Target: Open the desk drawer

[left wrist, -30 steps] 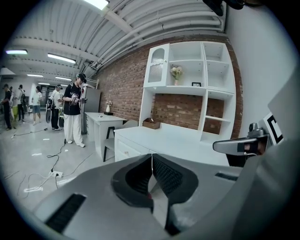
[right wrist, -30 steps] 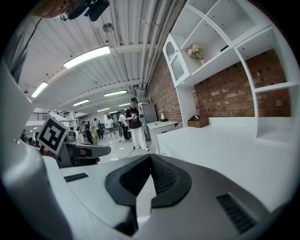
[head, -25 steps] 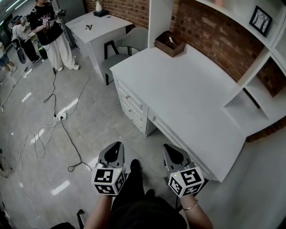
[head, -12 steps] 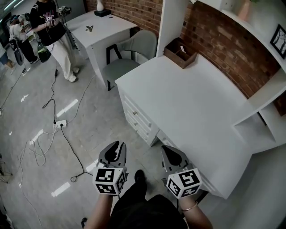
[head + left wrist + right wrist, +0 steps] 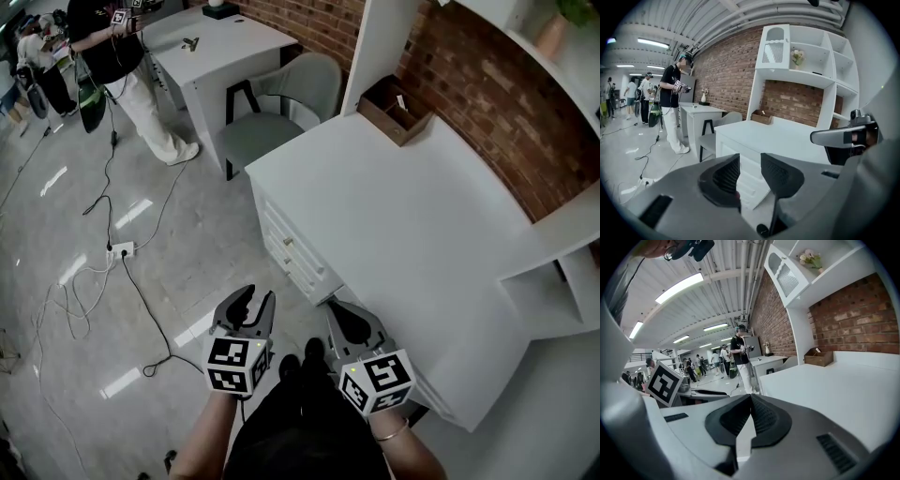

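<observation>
While both grippers hover off the desk's near corner, the scene reads so:

Left gripper (image 5: 251,300) (image 5: 750,161): jaws apart and just been opening, with nothing between them; the drawer fronts show through the gap in the left gripper view.
Right gripper (image 5: 332,307) (image 5: 750,397): jaws closed tip to tip, empty, near the desk's front edge.
White desk (image 5: 412,216): against the brick wall, with a brown open box (image 5: 395,108) at its far end.
Desk drawers (image 5: 286,246): stacked under the desk's end nearest the chair, with small knobs; the fronts look flush and shut, though they are small in the head view. Both grippers are clear of them.
Grey chair (image 5: 281,103): between this desk and a second white desk (image 5: 220,47).
Floor: cables (image 5: 112,281) trail over the tiles.
Person (image 5: 122,66): standing beside the second desk.
</observation>
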The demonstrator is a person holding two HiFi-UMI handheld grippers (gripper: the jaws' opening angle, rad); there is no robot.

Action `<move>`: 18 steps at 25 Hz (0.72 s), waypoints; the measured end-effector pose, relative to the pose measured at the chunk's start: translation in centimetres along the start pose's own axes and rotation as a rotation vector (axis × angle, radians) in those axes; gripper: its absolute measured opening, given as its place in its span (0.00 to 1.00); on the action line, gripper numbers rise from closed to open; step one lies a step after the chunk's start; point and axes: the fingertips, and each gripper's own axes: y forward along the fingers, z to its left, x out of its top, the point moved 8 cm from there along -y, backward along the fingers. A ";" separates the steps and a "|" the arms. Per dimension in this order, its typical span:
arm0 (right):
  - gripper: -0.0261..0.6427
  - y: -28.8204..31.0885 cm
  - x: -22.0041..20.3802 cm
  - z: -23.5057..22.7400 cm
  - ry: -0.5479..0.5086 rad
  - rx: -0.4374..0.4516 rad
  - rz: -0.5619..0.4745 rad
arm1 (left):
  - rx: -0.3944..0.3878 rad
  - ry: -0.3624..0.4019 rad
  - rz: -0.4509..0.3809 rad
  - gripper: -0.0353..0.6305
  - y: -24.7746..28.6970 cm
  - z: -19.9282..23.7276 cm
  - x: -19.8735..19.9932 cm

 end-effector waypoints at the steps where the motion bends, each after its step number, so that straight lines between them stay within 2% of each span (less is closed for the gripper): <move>1: 0.05 0.5 -0.1 -0.2 0.003 0.007 0.005 | 0.001 -0.007 0.007 0.24 0.7 0.2 -0.2; 12: 0.05 5.4 -3.4 -1.6 0.057 0.091 0.088 | 0.006 -0.030 0.117 0.26 9.4 2.0 -4.1; 18: 0.05 7.5 -6.3 -2.2 0.083 0.097 0.120 | -0.011 -0.023 0.124 0.27 13.7 3.2 -6.7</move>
